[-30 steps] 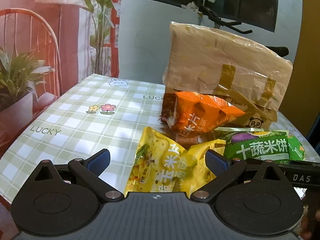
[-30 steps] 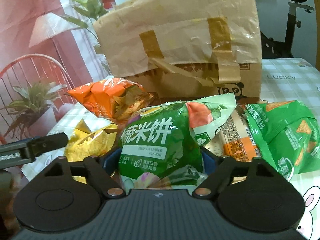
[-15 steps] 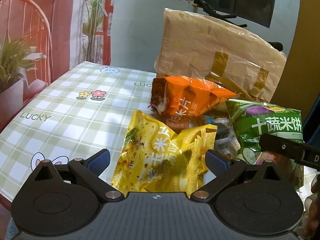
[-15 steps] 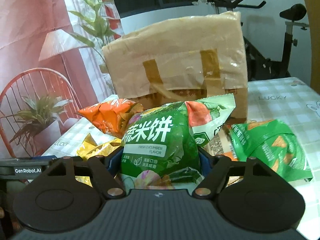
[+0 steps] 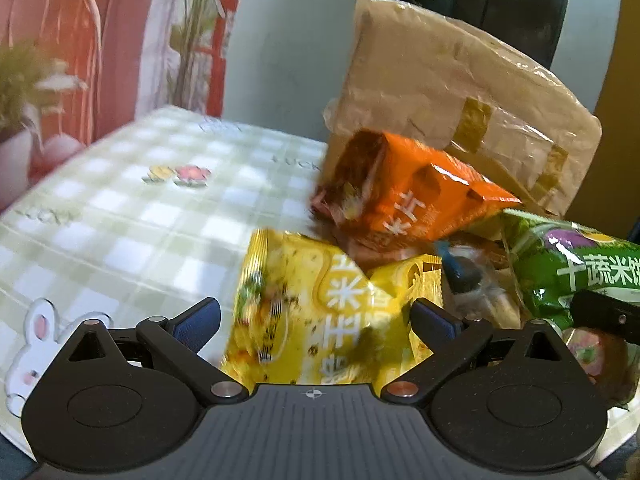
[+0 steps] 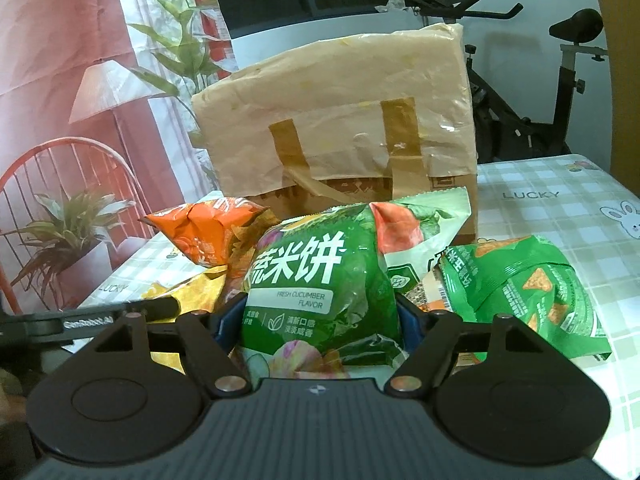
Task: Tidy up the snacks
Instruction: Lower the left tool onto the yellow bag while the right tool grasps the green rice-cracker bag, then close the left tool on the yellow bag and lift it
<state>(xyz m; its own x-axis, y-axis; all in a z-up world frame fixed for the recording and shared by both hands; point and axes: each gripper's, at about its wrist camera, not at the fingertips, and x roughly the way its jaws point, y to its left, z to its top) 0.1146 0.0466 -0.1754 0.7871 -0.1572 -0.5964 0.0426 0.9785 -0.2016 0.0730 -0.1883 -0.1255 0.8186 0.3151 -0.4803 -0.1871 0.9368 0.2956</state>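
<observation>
The green rice-cracker bag (image 6: 320, 292) sits squeezed between the two blue pads of the right gripper (image 6: 320, 320), which press into its sides and crease the film; it is near the front of the right wrist view, raised in front of the other packets. In the left wrist view the same bag (image 5: 576, 264) shows at the far right, above a black bar of the right gripper.

Just right of it lies a second green bag (image 6: 528, 284) printed with triangular chips, flat on the table (image 6: 560, 216). To the left an orange bag (image 6: 204, 236) leans up, with a yellow bag (image 6: 192, 292) below it, partly hidden by the left gripper's black arm.

In the left wrist view the yellow bag (image 5: 320, 308) lies between the spread fingers of the left gripper (image 5: 316, 320); the pads stand wide apart and neither clearly touches it. The orange bag (image 5: 408, 204) rests just beyond, its far end against the paper bag (image 5: 452, 92). Small wrapped items, too blurred to name, sit between the yellow and green bags.

The paper bag (image 6: 340, 120) stands upright behind all the snacks, its handles folded flat against its side. The table wears a green-checked cloth with rabbits and flowers. An exercise bike (image 6: 560, 92) stands beyond the far right edge.
</observation>
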